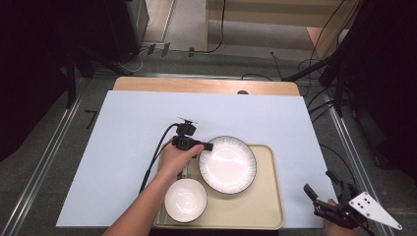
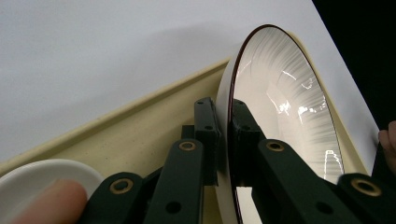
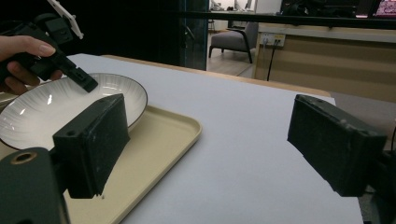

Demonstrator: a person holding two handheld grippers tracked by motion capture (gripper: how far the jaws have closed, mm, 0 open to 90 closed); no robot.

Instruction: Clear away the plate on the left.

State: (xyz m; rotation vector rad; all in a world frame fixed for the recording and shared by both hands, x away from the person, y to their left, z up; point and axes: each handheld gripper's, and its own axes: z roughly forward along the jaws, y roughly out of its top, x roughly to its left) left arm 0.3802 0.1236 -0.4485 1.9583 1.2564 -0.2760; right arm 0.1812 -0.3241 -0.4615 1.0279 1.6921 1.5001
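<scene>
A white ribbed plate [image 1: 227, 164] with a dark rim lies on a beige tray [image 1: 260, 206]. My left gripper [image 1: 204, 146] is shut on the plate's near-left rim; in the left gripper view the rim [image 2: 225, 116] passes between the two black jaws. A small white bowl [image 1: 185, 199] sits on the tray's front left, just below the hand. My right gripper [image 1: 319, 189] stands open off the table's front right corner, nothing between its pads [image 3: 95, 140]. In the right gripper view the plate [image 3: 42, 109] and the left gripper [image 3: 84, 83] lie to the left.
A white sheet [image 1: 123, 147] covers the table, with a wooden edge [image 1: 206, 86] at the back. Dark stands and cables ring the table. A chair and wooden counter [image 3: 327, 51] stand beyond the far edge in the right gripper view.
</scene>
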